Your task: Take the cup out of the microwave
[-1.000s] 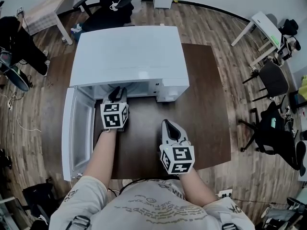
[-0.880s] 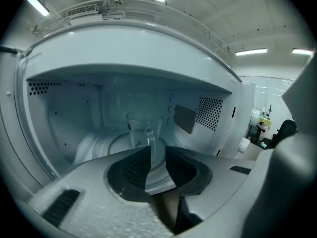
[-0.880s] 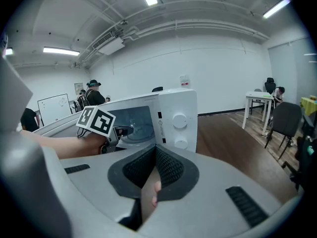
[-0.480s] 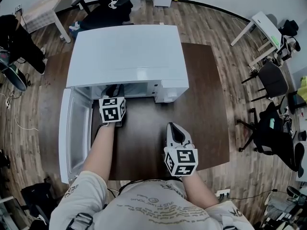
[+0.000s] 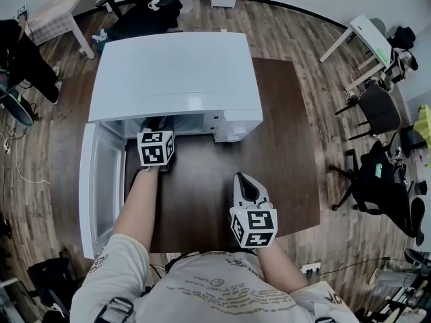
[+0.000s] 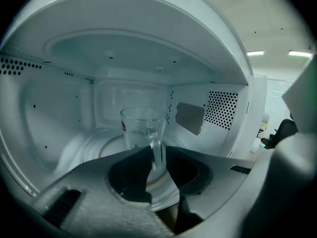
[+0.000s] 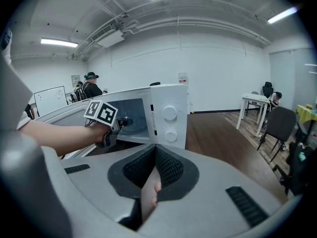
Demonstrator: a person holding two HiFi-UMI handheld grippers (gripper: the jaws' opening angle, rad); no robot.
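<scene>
A clear glass cup [image 6: 141, 128] with a handle stands upright on the turntable inside the white microwave [image 5: 175, 73], whose door [image 5: 101, 187] is swung open to the left. My left gripper [image 6: 158, 150] reaches into the cavity, its jaws closed on the cup's handle. In the head view the left gripper [image 5: 156, 125] has its tips under the microwave's top edge, and the cup is hidden there. My right gripper [image 5: 244, 178] hovers shut over the dark table [image 5: 283, 147], holding nothing. From the right gripper view, the right gripper [image 7: 155, 148] points at the microwave's knob panel [image 7: 169, 120].
The microwave takes up the back left of the brown table. Its open door juts out past the table's left front. Office chairs [image 5: 380, 110] and a white desk [image 5: 367, 36] stand on the wooden floor to the right.
My left gripper has pushed further into the microwave opening. The right gripper has barely shifted.
</scene>
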